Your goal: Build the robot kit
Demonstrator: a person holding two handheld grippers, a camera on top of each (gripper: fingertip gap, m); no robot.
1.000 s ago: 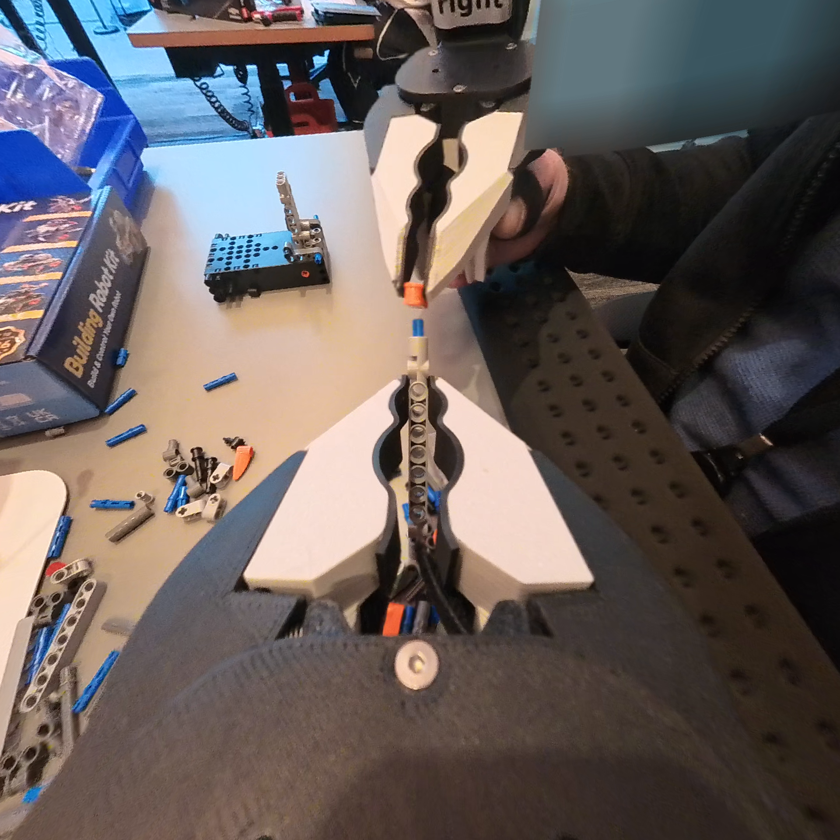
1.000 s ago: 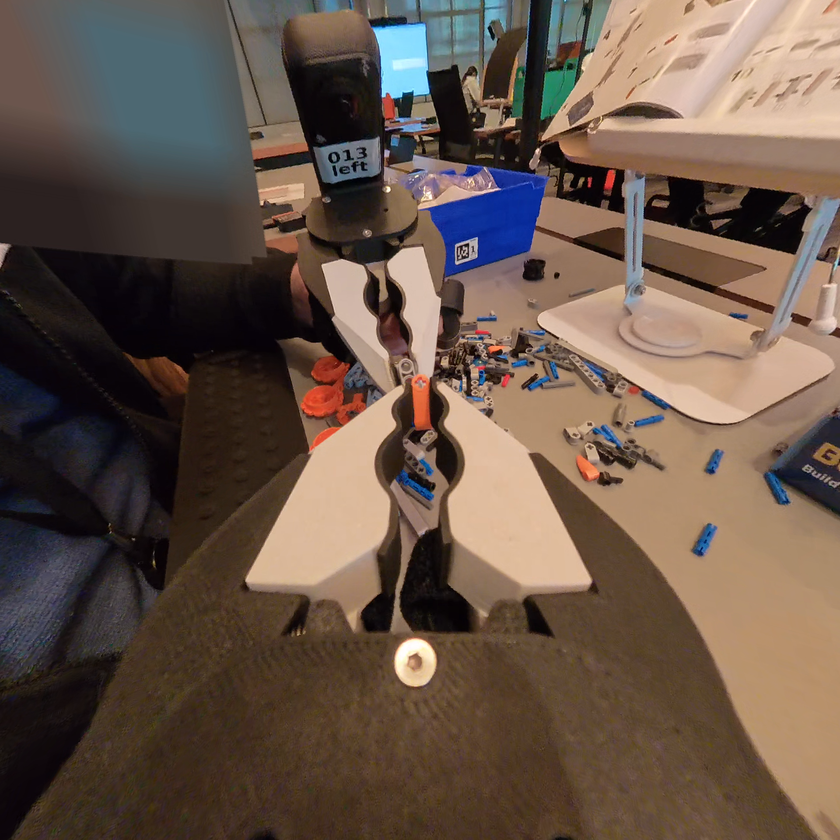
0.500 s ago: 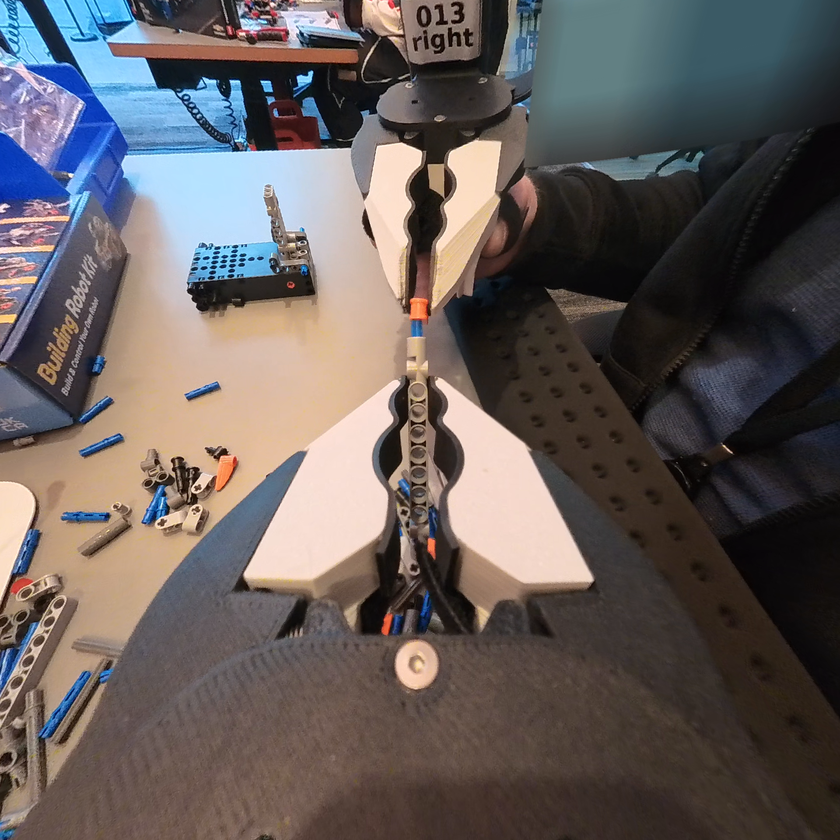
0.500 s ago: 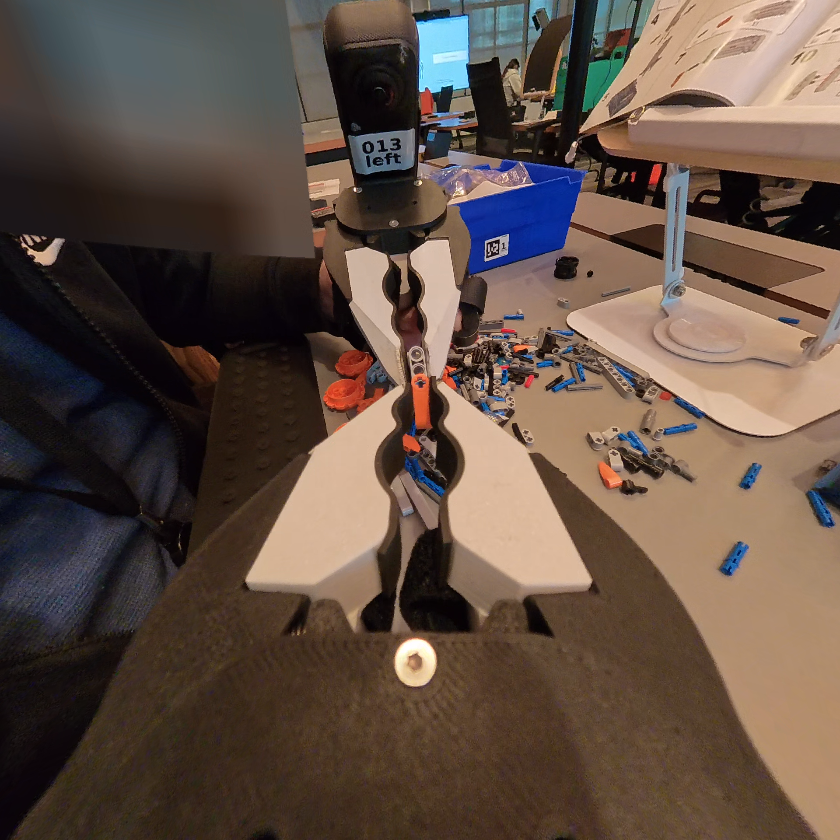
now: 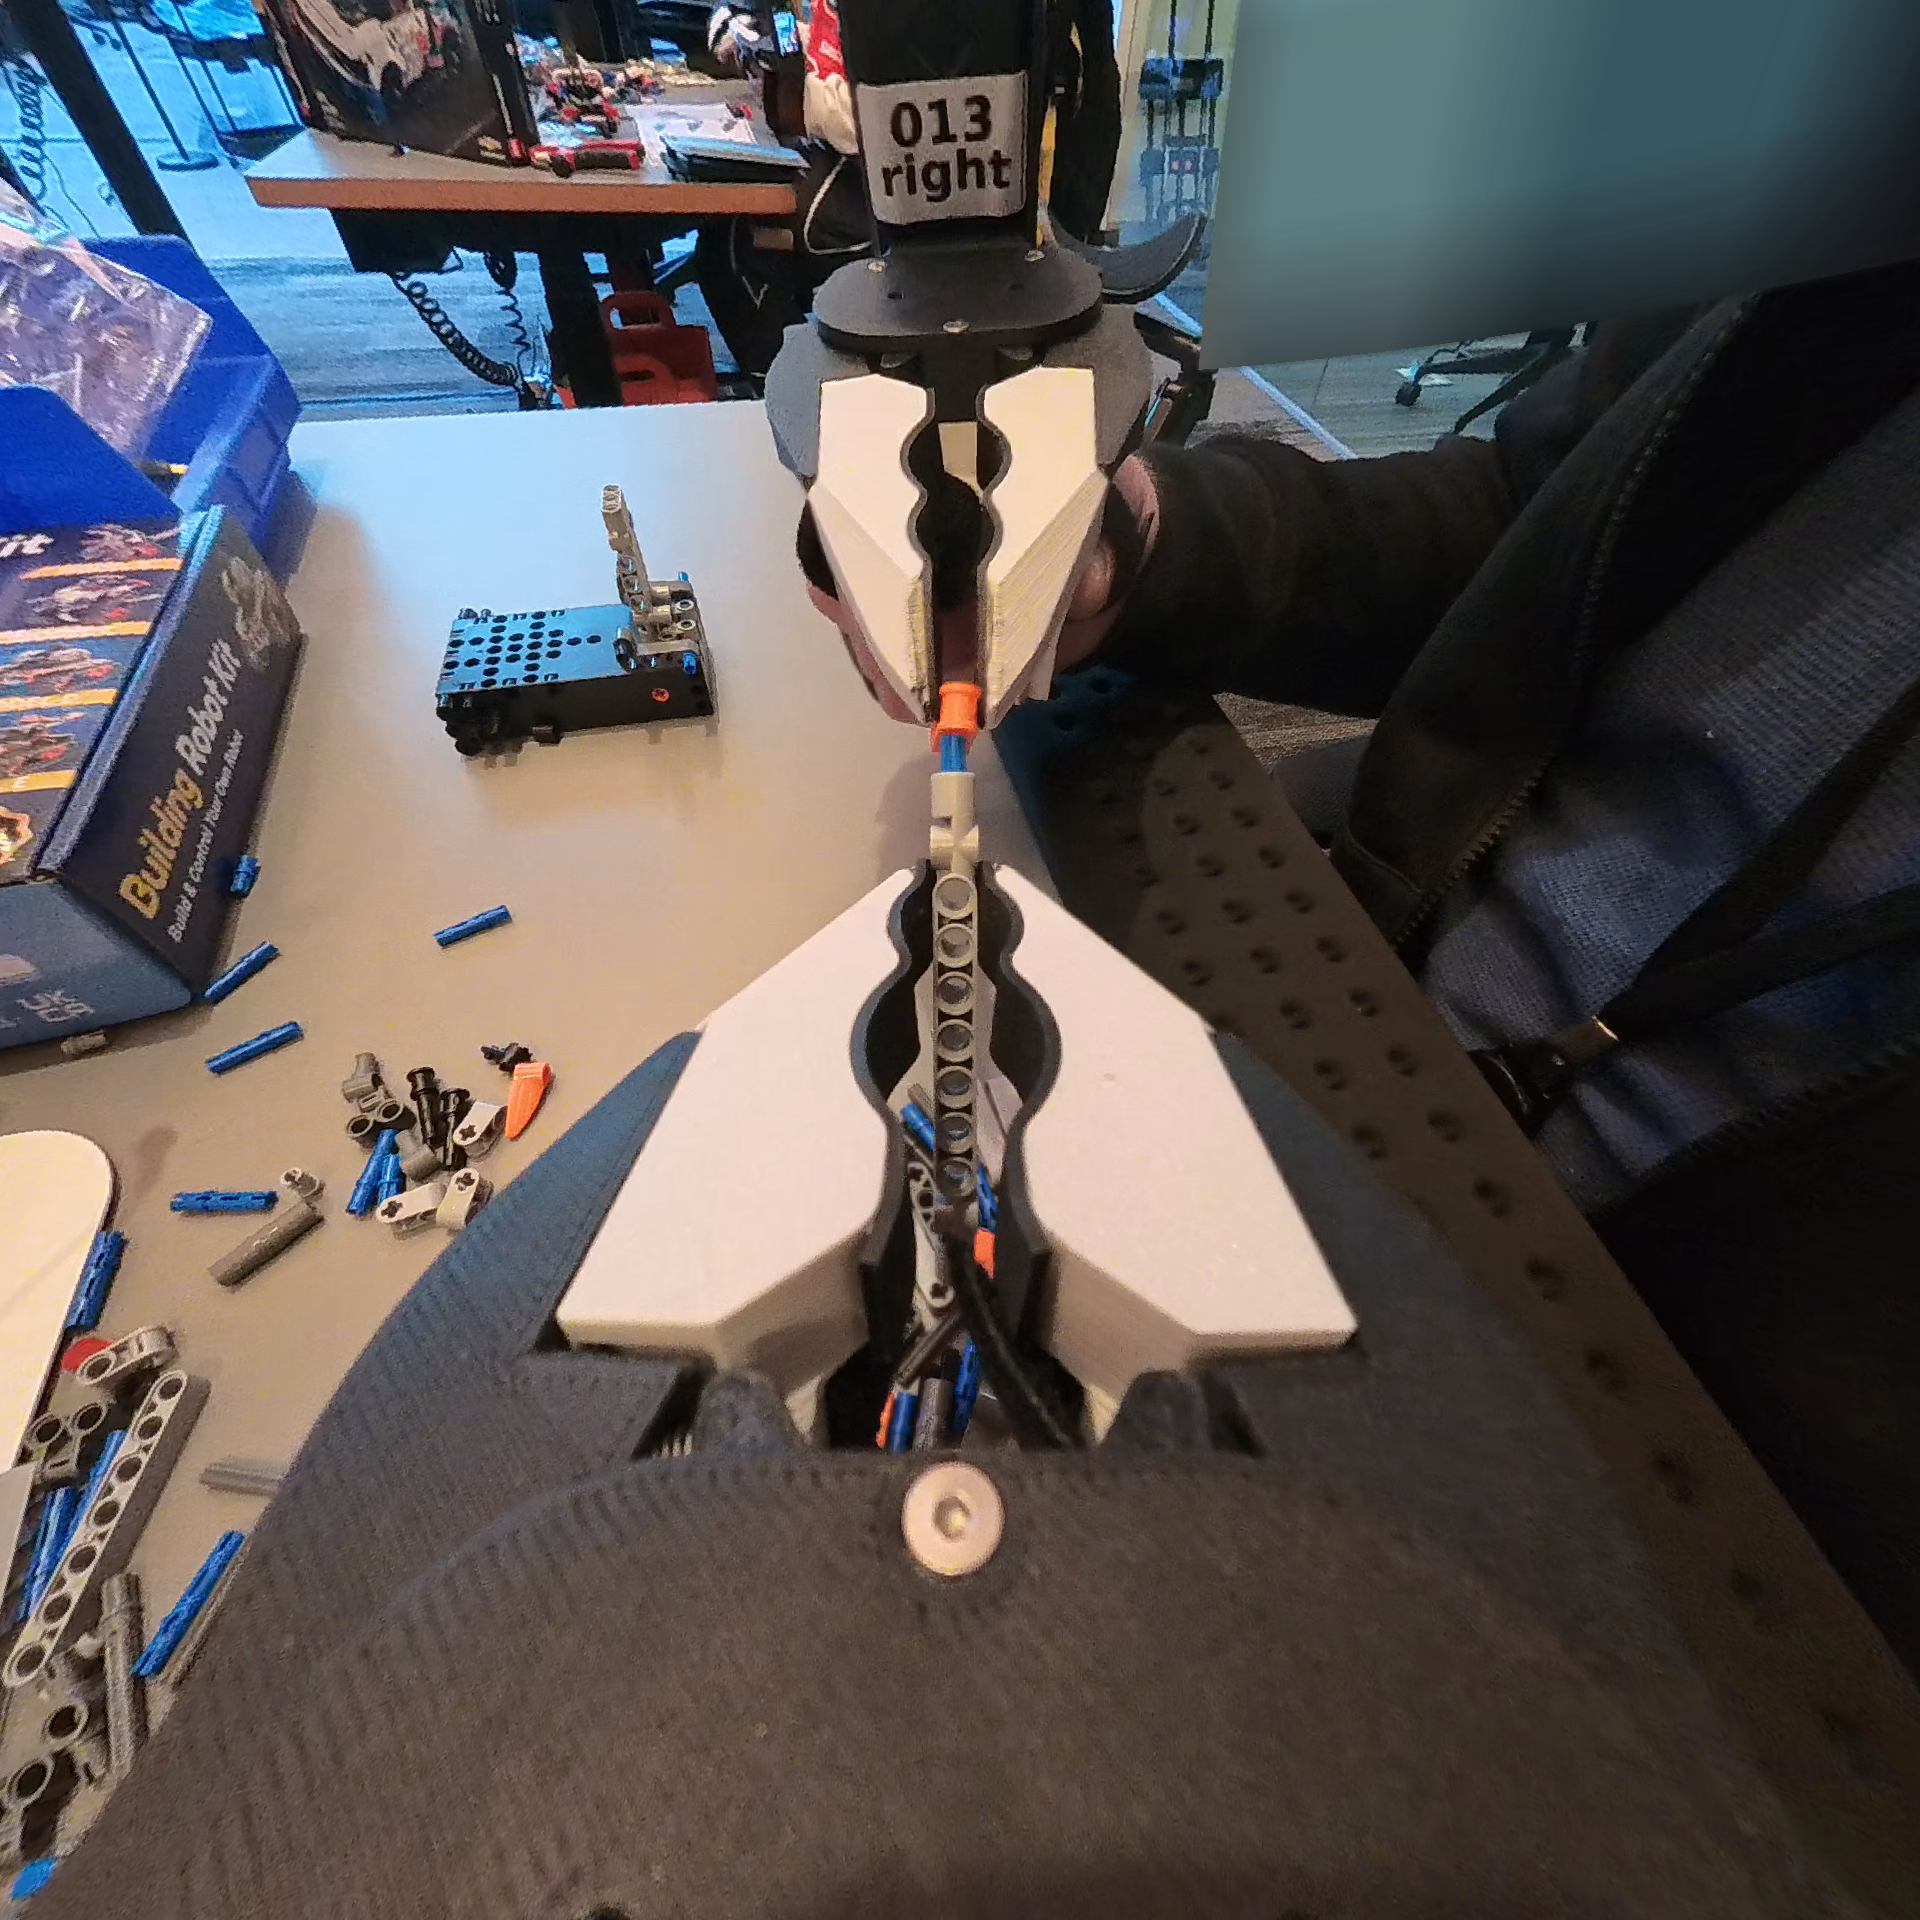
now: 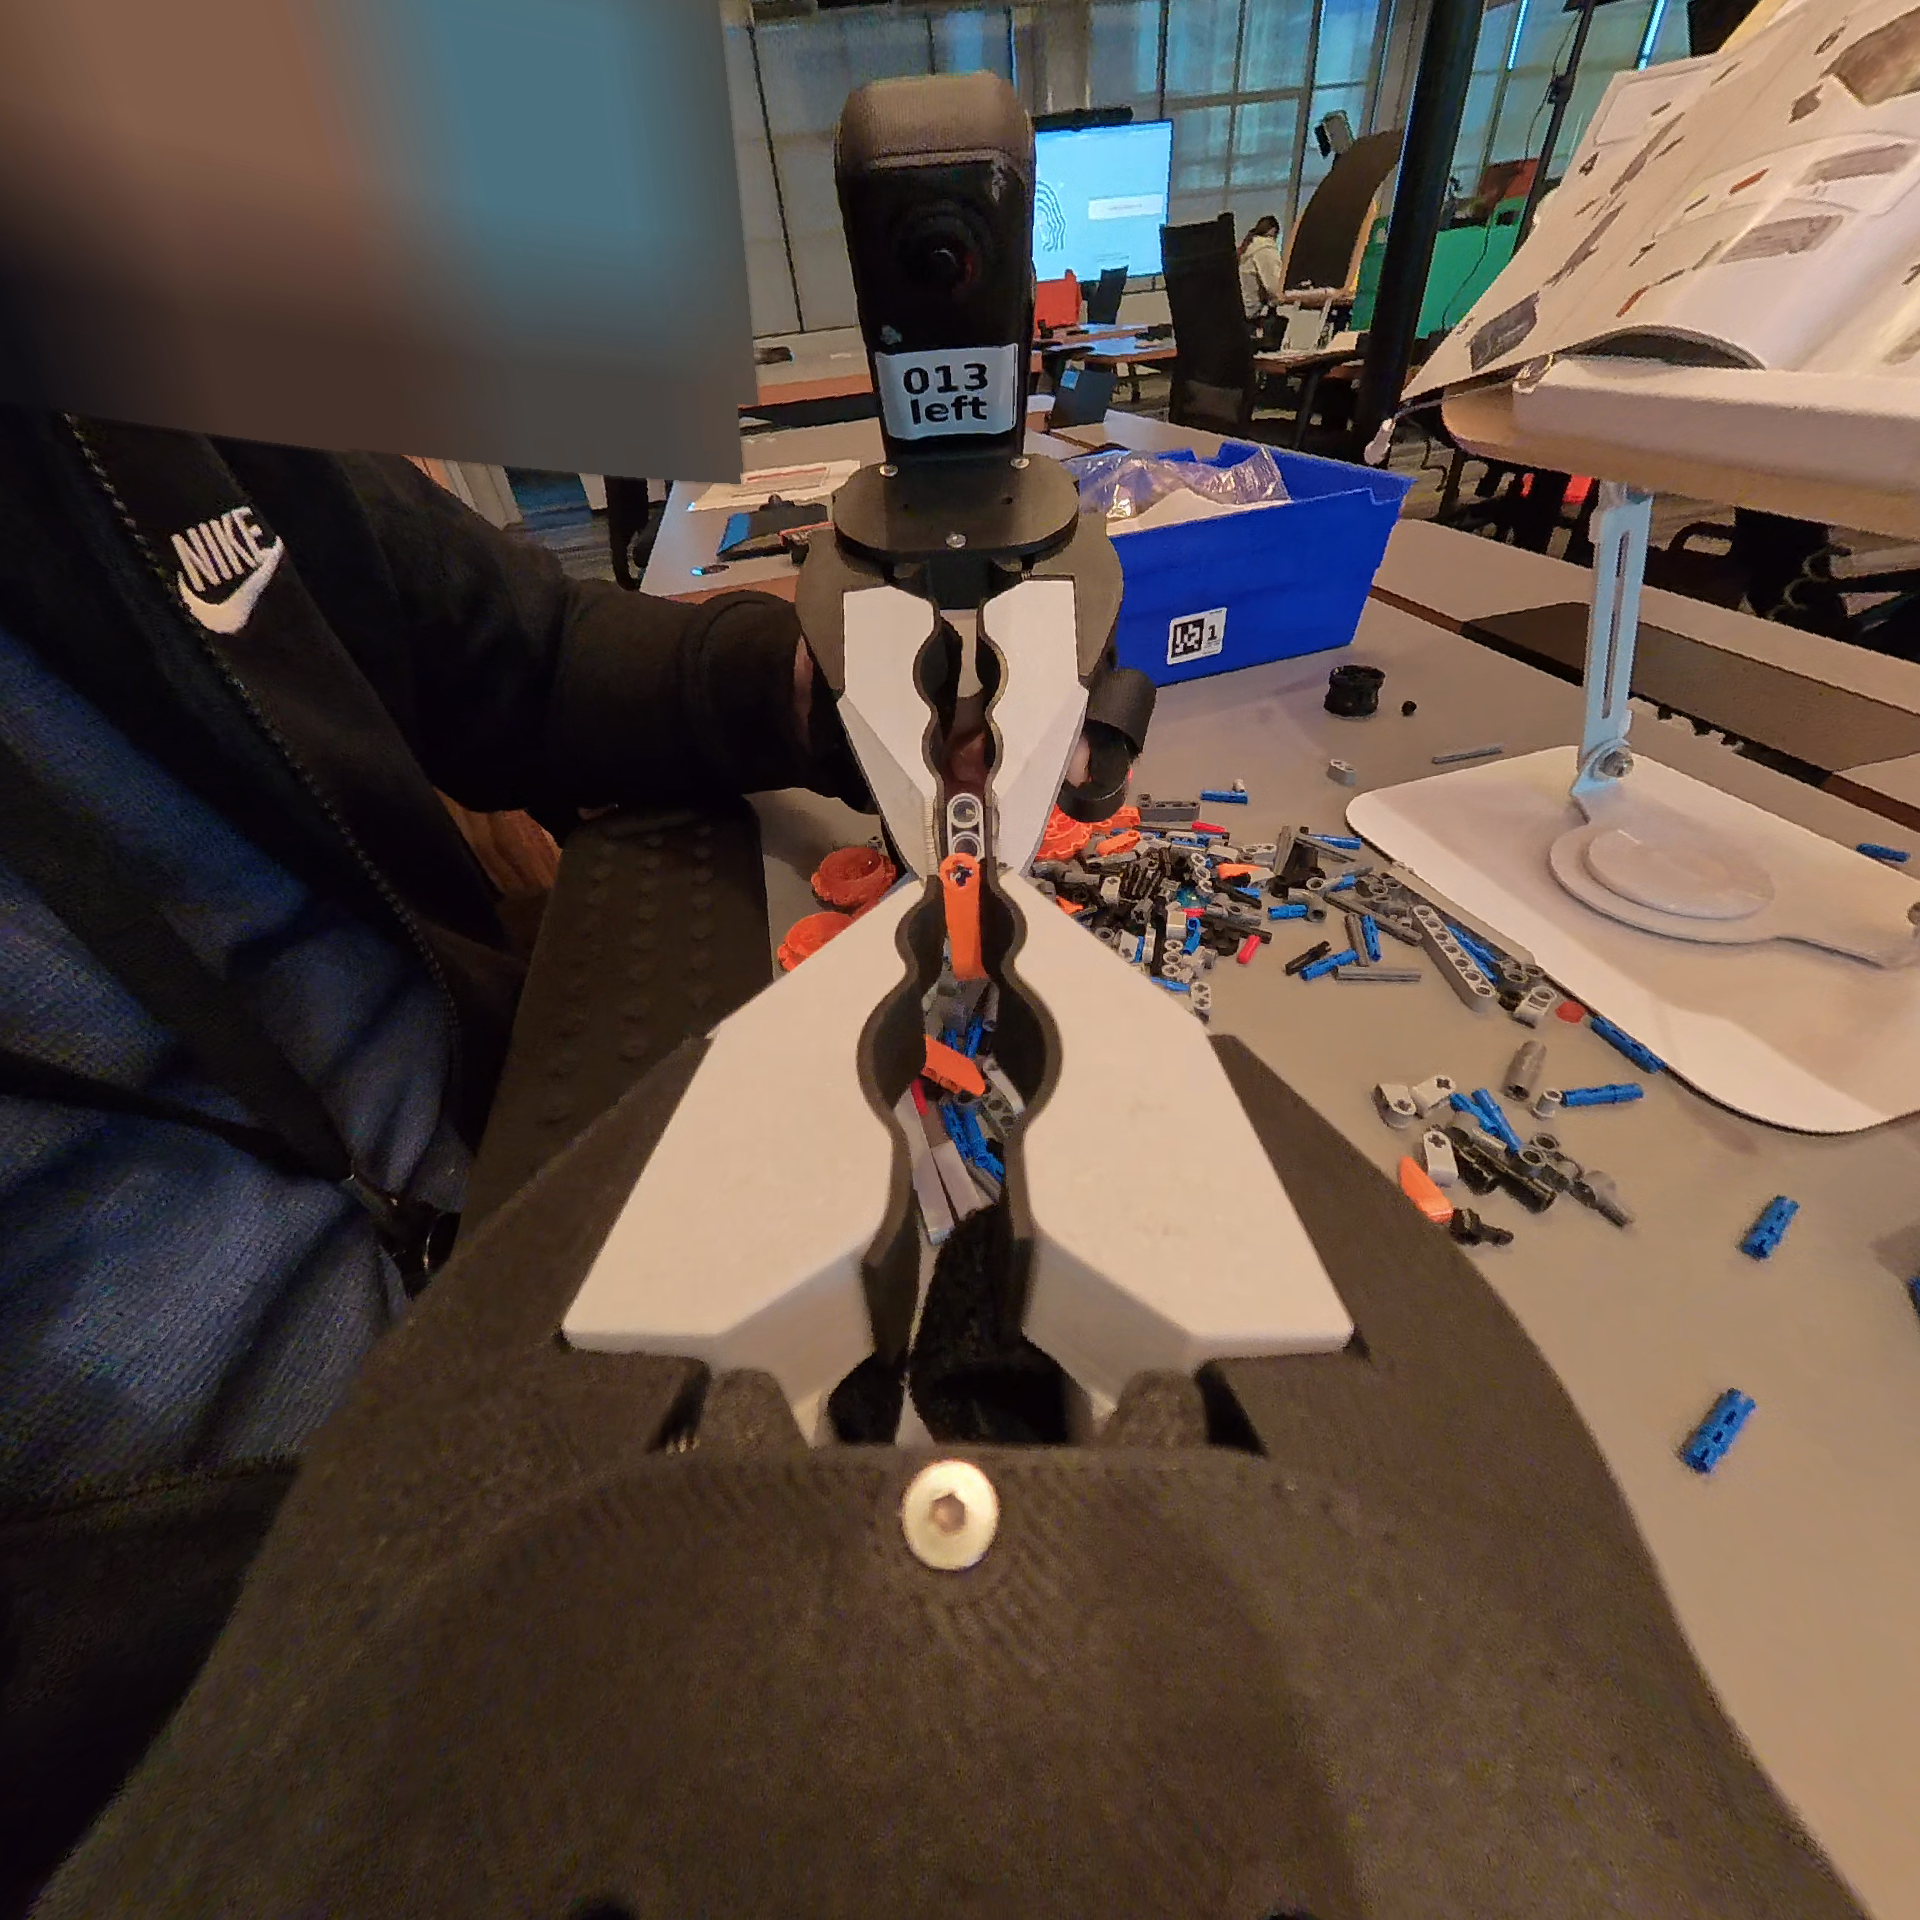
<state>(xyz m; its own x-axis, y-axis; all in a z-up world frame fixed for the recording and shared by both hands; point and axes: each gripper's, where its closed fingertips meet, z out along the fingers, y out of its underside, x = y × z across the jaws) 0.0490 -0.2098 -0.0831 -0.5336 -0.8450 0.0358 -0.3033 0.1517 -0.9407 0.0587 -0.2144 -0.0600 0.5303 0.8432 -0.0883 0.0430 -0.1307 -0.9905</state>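
Observation:
My left gripper (image 5: 954, 878) is shut on a long grey holed beam (image 5: 954, 997), held in the air above the table edge. A light grey connector (image 5: 954, 821) with a blue pin (image 5: 950, 756) sticks out of the beam's far end. My right gripper (image 6: 964, 883) is shut on an orange piece (image 6: 964, 920). In the left wrist view the right gripper (image 5: 954, 698) faces mine and the orange piece (image 5: 954, 712) sits on the tip of the blue pin. In the right wrist view the left gripper (image 6: 966, 831) shows the beam's end (image 6: 966, 821) right against the orange piece.
A black holed block with a grey upright (image 5: 582, 660) stands on the grey table (image 5: 623, 831). Loose blue pins and grey parts (image 5: 416, 1132) lie left. A printed blue box (image 5: 135, 769), a blue bin (image 6: 1247, 561) and a white book stand (image 6: 1621, 862) ring the table. A person's dark sleeve (image 5: 1299, 561) is right. Left and right tips are no more than a few centimetres apart.
The two grippers have come together: the orange piece, a gap away from the blue pin a second ago, now sits on its tip. Both grippers have stayed shut.

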